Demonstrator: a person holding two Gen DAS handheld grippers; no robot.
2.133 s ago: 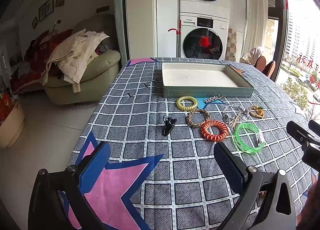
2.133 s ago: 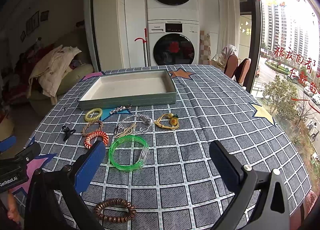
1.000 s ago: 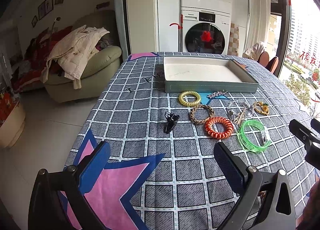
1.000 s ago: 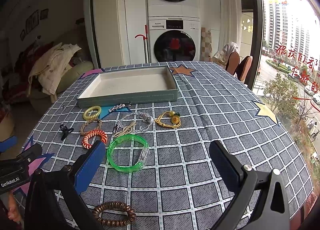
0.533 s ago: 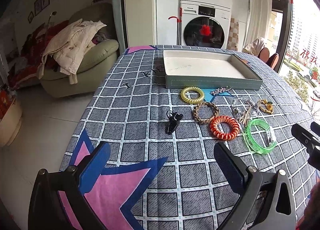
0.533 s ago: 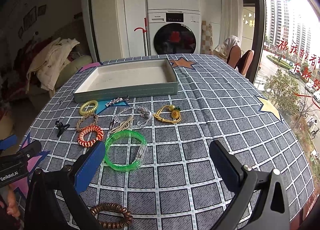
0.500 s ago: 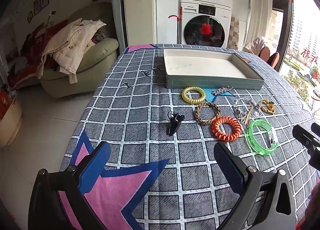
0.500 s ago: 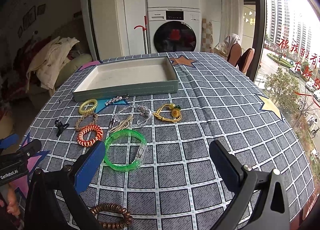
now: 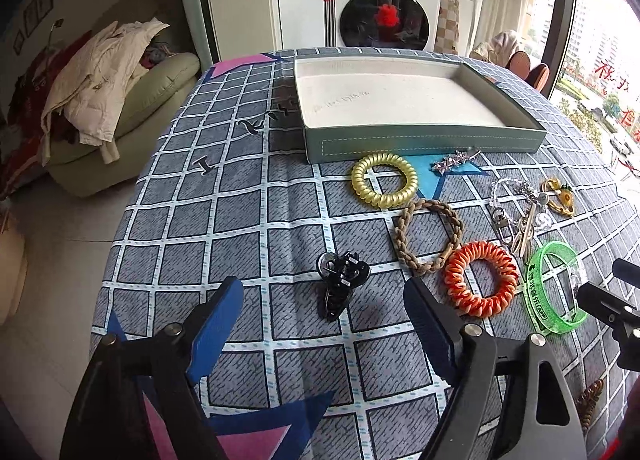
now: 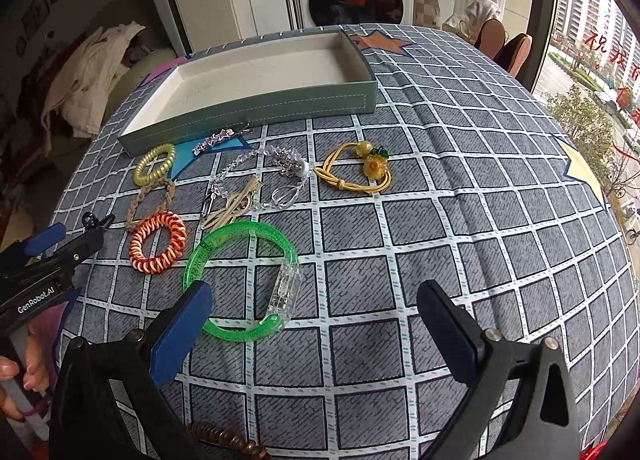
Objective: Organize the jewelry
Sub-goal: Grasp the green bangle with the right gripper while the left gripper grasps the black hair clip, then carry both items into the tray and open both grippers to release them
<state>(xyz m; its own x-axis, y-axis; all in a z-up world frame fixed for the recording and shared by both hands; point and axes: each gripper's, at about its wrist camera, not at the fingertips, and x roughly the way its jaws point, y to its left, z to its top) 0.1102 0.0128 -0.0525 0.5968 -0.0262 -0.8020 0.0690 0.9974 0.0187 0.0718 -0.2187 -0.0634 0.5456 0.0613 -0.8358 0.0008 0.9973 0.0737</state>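
An empty grey-green tray (image 9: 424,140) (image 10: 256,108) stands at the back of the checked tablecloth. In front of it lie a yellow coil tie (image 9: 384,179), a braided tan ring (image 9: 428,234), an orange coil tie (image 9: 480,279), a green bangle (image 9: 554,288) (image 10: 244,280), a black claw clip (image 9: 340,284), a crystal chain (image 10: 256,180) and a yellow cord charm (image 10: 360,172). My left gripper (image 9: 324,308) is open, low over the black clip. My right gripper (image 10: 316,308) is open, just right of the green bangle.
A brown coil tie (image 10: 228,440) lies at the near table edge under the right gripper. A silver hair clip (image 9: 454,159) lies by the tray's front wall. A sofa with clothes (image 9: 104,100) stands left of the table; a washing machine (image 9: 384,8) stands behind it.
Both grippers have moved forward and down towards the jewelry. The left one has closed in on the black clip, the right one on the green bangle. Both stay open.
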